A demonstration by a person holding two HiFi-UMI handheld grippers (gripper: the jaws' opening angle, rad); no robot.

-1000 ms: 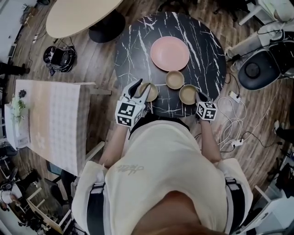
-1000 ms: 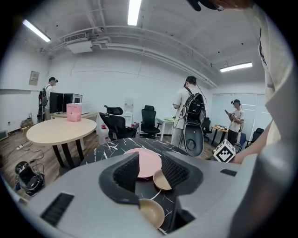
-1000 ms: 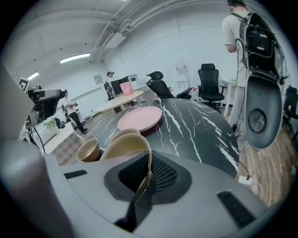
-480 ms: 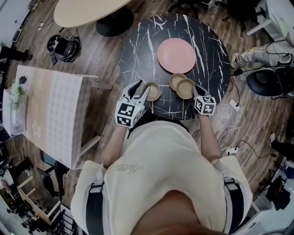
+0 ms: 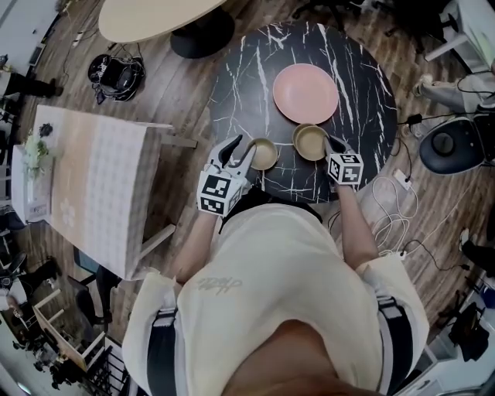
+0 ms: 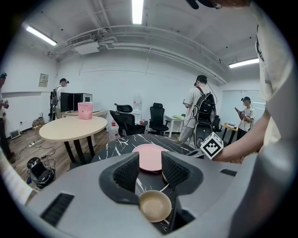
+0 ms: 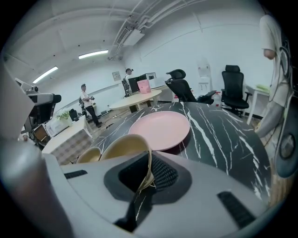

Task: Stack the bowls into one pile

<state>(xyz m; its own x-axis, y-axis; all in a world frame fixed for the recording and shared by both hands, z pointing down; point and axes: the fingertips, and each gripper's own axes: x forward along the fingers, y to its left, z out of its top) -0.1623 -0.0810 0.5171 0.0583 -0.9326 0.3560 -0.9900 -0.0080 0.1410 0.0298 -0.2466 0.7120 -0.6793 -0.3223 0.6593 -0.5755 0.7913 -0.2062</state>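
A tan bowl [image 5: 311,141] is held over the near side of a round black table with white marble veining [image 5: 363,100]. The right gripper [image 7: 146,174] grips it by the near rim. Its jaws are nearly together, with one pad inside the bowl's wall and one outside. In the right gripper view the bowl looks tipped and seems lifted off the tabletop.

A second tan bowl [image 5: 264,153] sits upright on the table to the left, near the first but apart from it. It is just beside the tips of the left gripper [image 5: 242,147]. That gripper's jaws stand apart with nothing between the pads, and the bowl lies just ahead of and below them.

Only these two bowls can be made out. No view shows whether another bowl lies under the held one. A pink plate [image 5: 305,93] rests farther back on the same table, just beyond the held bowl.

Around the table there is wooden flooring, a beige round table [image 5: 155,15] and a table with a checked cloth [image 5: 100,186]. Several people stand in the background.

The step in hand appears to be carrying a bowl toward the pile. The next move likely calls for centring the held bowl over the one it will nest in, levelling it and lowering it until it seats. Only then should the right jaws part. The left gripper is placed to steady or pick up the nearer bowl.
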